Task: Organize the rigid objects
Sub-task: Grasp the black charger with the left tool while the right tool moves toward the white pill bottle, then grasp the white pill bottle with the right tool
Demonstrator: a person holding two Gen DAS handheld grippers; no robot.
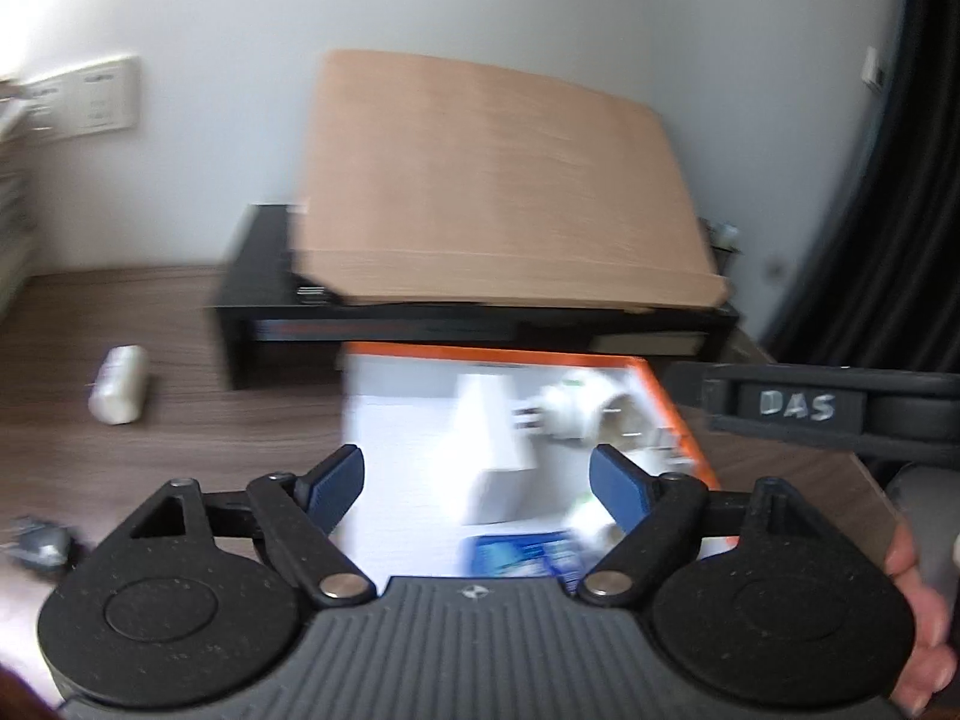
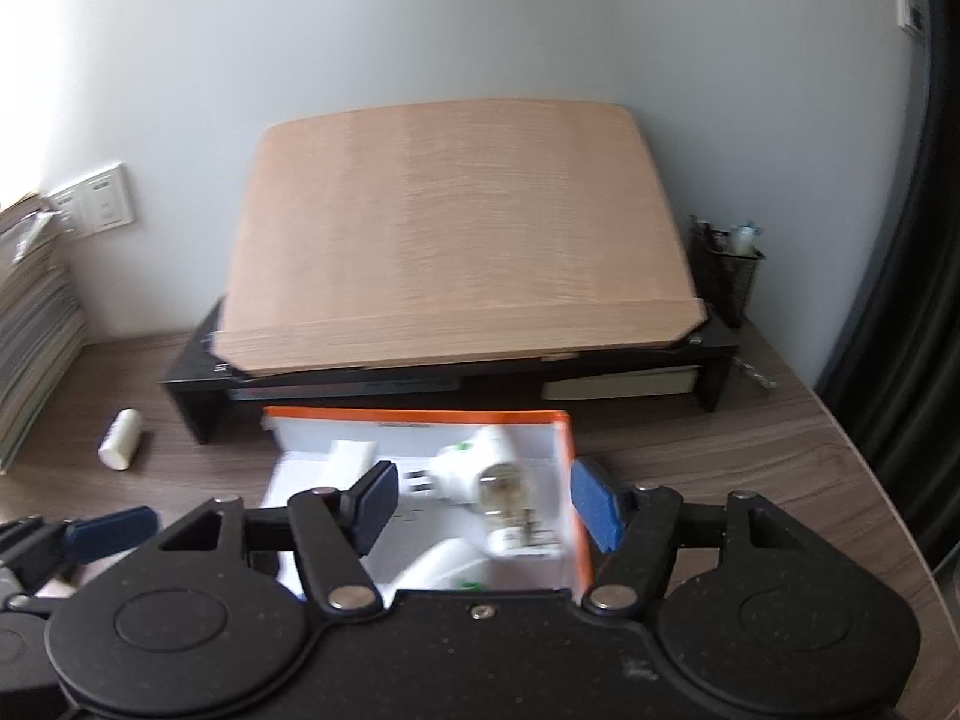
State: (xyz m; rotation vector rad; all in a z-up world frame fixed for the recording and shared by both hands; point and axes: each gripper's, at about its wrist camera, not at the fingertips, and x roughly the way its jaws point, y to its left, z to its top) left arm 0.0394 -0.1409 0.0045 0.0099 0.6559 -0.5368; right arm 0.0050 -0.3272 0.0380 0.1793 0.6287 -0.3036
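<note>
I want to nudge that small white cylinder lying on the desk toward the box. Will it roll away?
Probably. The white cylinder lies on its side on the smooth desk, so a sideways push would likely roll it. It looks small and light, so a gentle nudge along its axis seems safer.

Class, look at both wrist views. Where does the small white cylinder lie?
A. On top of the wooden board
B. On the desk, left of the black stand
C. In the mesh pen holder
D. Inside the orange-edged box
B: the small white cylinder lies on its side on the bare desk, left of the black stand and outside the orange-edged box.
</note>
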